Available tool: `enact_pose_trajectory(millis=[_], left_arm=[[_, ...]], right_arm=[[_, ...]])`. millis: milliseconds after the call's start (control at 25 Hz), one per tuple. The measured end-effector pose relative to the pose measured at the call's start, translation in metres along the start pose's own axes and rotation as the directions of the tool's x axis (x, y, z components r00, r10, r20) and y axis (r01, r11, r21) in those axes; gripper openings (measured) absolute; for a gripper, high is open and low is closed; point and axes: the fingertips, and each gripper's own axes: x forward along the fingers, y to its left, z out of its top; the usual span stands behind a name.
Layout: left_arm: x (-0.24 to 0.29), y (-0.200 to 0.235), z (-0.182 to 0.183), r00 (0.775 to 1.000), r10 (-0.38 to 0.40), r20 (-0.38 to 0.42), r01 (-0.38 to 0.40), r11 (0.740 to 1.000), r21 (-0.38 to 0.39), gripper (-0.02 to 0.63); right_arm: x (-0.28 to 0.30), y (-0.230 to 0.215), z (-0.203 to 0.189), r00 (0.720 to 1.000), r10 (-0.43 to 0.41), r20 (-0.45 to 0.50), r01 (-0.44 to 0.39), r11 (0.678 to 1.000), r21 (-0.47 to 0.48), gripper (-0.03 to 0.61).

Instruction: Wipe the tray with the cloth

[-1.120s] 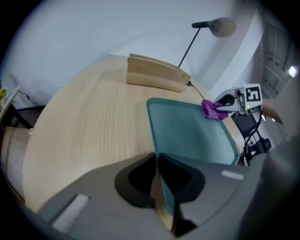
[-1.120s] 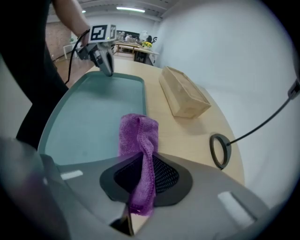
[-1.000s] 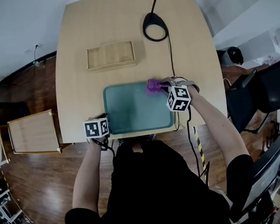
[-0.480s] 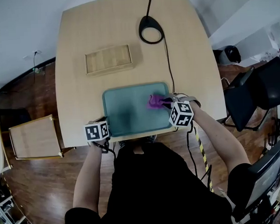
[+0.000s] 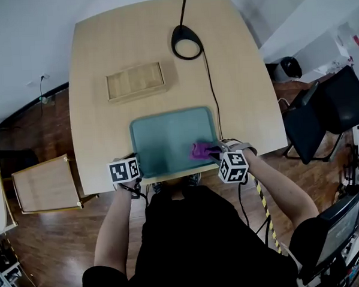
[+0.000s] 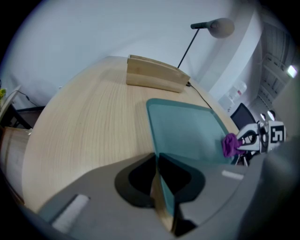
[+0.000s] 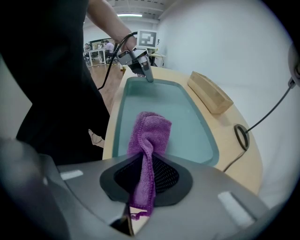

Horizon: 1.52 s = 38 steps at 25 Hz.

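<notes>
A teal tray lies near the front edge of the wooden table. My left gripper is shut on the tray's near left rim; in the left gripper view its jaws pinch the edge of the tray. My right gripper is shut on a purple cloth, which rests on the tray's near right part. In the right gripper view the cloth hangs out from between the jaws of the right gripper onto the tray. The left gripper shows at the tray's far end.
A wooden box lies on the table beyond the tray. A lamp base stands at the far side, its cable running along the tray's right. A black chair stands to the right, a wooden crate on the floor to the left.
My right gripper has dragged the purple cloth from the tray's far right corner down its right side to the near right part. The left gripper has kept its hold.
</notes>
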Motion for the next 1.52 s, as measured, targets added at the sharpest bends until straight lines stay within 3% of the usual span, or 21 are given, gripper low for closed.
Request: enact_pose_trajectory(millis=[360,440,520,560,600,720,800,880,960,1080,1280,1360,1440,1520], left_arm=[[0.001,0.003,-0.001,1.000,-0.022,0.009,0.022,0.999,-0.040,0.044],[0.001,0.003,-0.002,1.000,-0.026,0.006,0.026,0.999,-0.036,0.044],[0.001,0.003,-0.002,1.000,-0.030,0.002,0.030,0.999,-0.033,0.044],[0.001,0.003,-0.002,0.999,-0.032,0.000,0.032,0.999,-0.033,0.044],[0.001,0.004,-0.002,0.999,-0.034,-0.003,0.034,0.999,-0.034,0.044],[0.001,0.006,-0.001,0.999,-0.041,-0.009,0.041,0.998,-0.040,0.046],[0.000,0.007,-0.001,0.999,-0.049,-0.001,0.049,0.998,-0.038,0.046],[-0.003,0.007,0.000,0.998,-0.060,0.028,0.061,0.998,-0.022,0.051],[-0.013,0.009,0.003,0.997,-0.051,0.066,0.050,0.999,0.011,0.064],[-0.032,0.018,0.000,0.994,0.003,0.108,-0.006,1.000,0.028,0.083],[-0.065,0.037,-0.021,0.971,0.107,0.216,-0.084,0.990,-0.111,0.084],[-0.074,0.035,-0.029,0.958,0.148,0.247,-0.115,0.983,-0.143,0.083],[-0.078,0.027,-0.036,0.952,0.155,0.264,-0.113,0.980,-0.166,0.083],[-0.083,0.020,-0.036,0.946,0.155,0.283,-0.107,0.978,-0.177,0.081]], right_arm=[[-0.003,0.028,0.010,0.999,0.014,0.032,-0.015,0.999,0.032,0.049],[-0.007,0.024,0.011,0.998,-0.004,0.062,-0.001,0.996,0.092,0.050],[-0.015,0.010,0.009,0.995,-0.067,0.076,0.047,0.969,0.242,0.049],[-0.020,-0.003,0.004,0.990,-0.117,0.072,0.085,0.931,0.356,0.049],[-0.025,-0.017,-0.004,0.983,-0.175,0.061,0.124,0.866,0.484,0.049],[-0.045,-0.059,-0.039,0.942,-0.336,0.010,0.197,0.574,0.795,0.049],[-0.059,-0.079,-0.064,0.914,-0.403,-0.040,0.221,0.414,0.883,0.049],[-0.071,-0.096,-0.089,0.889,-0.448,-0.097,0.256,0.309,0.916,0.051],[-0.081,-0.107,-0.111,0.868,-0.472,-0.153,0.288,0.228,0.930,0.051],[-0.075,-0.110,-0.143,0.866,-0.445,-0.230,0.325,0.149,0.934,0.054],[-0.033,-0.109,-0.159,0.903,-0.352,-0.248,0.294,0.083,0.952,0.083],[-0.033,-0.102,-0.164,0.905,-0.337,-0.259,0.302,0.080,0.950,0.089],[-0.037,-0.099,-0.163,0.908,-0.343,-0.241,0.290,0.097,0.952,0.112],[-0.046,-0.100,-0.162,0.903,-0.373,-0.213,0.266,0.095,0.959,0.191]])
